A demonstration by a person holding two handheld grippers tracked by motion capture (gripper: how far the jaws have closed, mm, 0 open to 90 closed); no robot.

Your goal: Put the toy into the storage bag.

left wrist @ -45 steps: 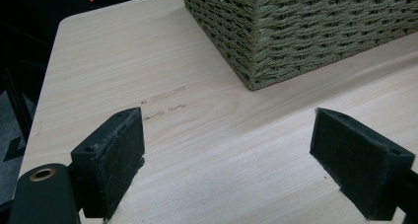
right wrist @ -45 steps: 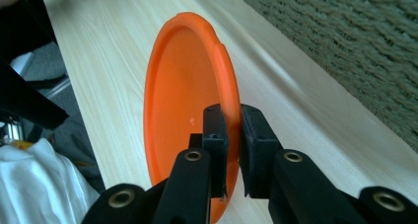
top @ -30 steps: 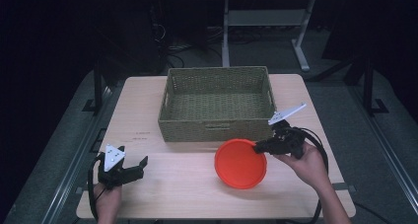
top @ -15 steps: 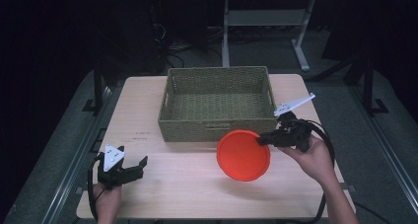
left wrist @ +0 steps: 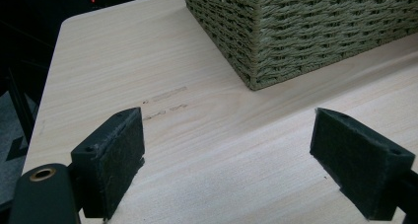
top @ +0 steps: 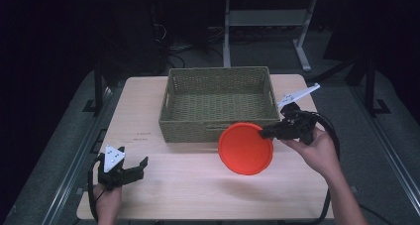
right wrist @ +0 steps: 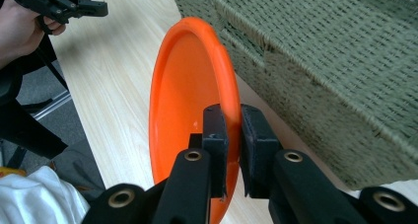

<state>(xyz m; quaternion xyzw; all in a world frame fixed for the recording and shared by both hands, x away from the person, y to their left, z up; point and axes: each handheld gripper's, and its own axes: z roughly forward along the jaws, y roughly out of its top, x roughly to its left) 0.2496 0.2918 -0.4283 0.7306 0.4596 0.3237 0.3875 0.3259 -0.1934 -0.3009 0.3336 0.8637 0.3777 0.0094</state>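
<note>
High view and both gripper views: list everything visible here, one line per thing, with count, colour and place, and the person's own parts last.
Plate: one, orange, lifted clear of the table and tilted, in front of the basket's near right corner, its rim pinched between jaws.
Basket: one, olive-green woven, rectangular, middle of the table toward the far edge; nothing visible inside.
Table: one, light wood, faint marks near its left part.
Metal stand: one, pale grey, on the dark floor behind the table.
Left gripper: one, black with a grey plate, near left corner, jaws wide open over bare wood.
Right gripper: one, black, right of the basket, jaws shut on the plate.
Hands: two, left hand, right hand.
</note>
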